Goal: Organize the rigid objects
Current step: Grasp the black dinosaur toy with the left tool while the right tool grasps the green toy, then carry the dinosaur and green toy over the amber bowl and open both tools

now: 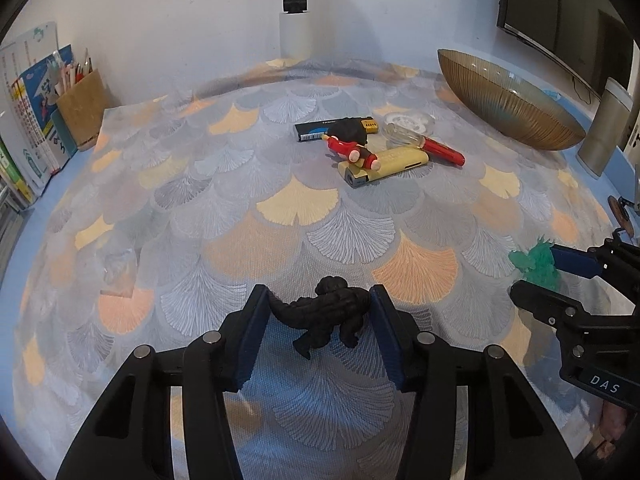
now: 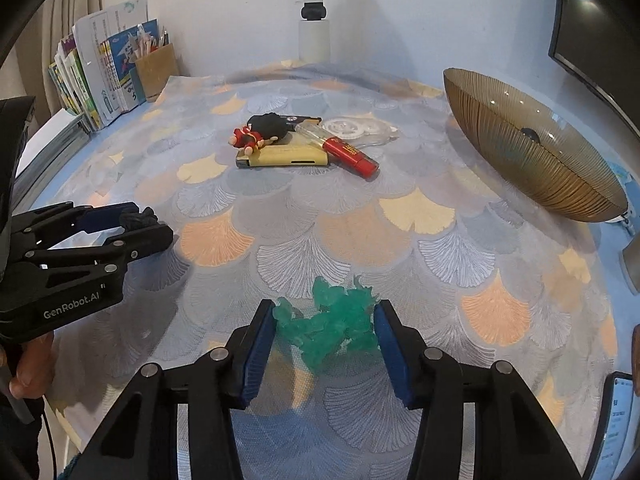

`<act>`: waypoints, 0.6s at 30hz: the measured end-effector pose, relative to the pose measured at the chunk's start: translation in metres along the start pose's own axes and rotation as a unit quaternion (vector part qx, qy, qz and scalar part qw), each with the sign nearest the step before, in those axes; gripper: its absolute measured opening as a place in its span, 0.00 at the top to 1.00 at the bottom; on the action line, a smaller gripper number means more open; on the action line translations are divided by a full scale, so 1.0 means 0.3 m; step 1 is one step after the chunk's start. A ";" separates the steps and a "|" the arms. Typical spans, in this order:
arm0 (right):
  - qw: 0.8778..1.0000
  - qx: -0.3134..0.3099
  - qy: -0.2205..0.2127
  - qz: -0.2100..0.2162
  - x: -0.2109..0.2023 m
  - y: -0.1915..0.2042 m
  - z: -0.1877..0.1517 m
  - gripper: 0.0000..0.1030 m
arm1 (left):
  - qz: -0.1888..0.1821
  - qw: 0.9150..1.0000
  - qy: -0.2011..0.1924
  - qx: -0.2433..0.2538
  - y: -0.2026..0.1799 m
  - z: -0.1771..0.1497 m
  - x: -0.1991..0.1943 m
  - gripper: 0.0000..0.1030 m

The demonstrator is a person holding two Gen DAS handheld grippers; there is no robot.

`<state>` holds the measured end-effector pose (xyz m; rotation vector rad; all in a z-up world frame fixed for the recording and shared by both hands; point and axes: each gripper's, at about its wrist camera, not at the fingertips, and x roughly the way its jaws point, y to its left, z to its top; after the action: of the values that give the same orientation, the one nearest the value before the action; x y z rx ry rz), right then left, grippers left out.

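A black dinosaur figure (image 1: 324, 312) stands on the patterned cloth, with my left gripper (image 1: 319, 292) shut on it, blue pads against its tail and flank. A translucent green figure (image 2: 328, 324) sits between the pads of my right gripper (image 2: 325, 306), which press on both its sides. In the left wrist view the right gripper (image 1: 534, 274) shows at the right edge with the green figure (image 1: 536, 264). Seen from the right wrist, the left gripper (image 2: 154, 222) holds the black figure (image 2: 140, 216) at the left.
A pile lies mid-table: a red doll (image 1: 352, 152), a yellow lighter (image 1: 384, 164), a red tube (image 1: 444, 152), a black box (image 1: 316, 130) and a clear tape dispenser (image 1: 406, 122). An amber ribbed glass bowl (image 2: 532, 152) stands far right. Books (image 2: 100, 64) and a pencil holder (image 2: 156, 66) stand far left.
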<state>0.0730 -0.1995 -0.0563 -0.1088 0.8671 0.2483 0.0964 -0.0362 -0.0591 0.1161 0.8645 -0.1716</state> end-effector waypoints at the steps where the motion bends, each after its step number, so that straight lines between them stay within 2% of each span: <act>1: 1.000 -0.001 0.000 0.002 -0.001 0.001 -0.001 0.52 | 0.001 1.000 0.000 0.001 -0.001 0.001 0.001 0.53; 18: 0.999 -0.039 -0.005 0.025 -0.011 0.049 -0.017 0.53 | 0.018 1.000 -0.008 0.018 -0.017 0.000 -0.004 0.54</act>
<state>0.0633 -0.1869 -0.0570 -0.1575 0.8503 0.3292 0.0947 -0.0412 -0.0585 0.1633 0.8441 -0.1543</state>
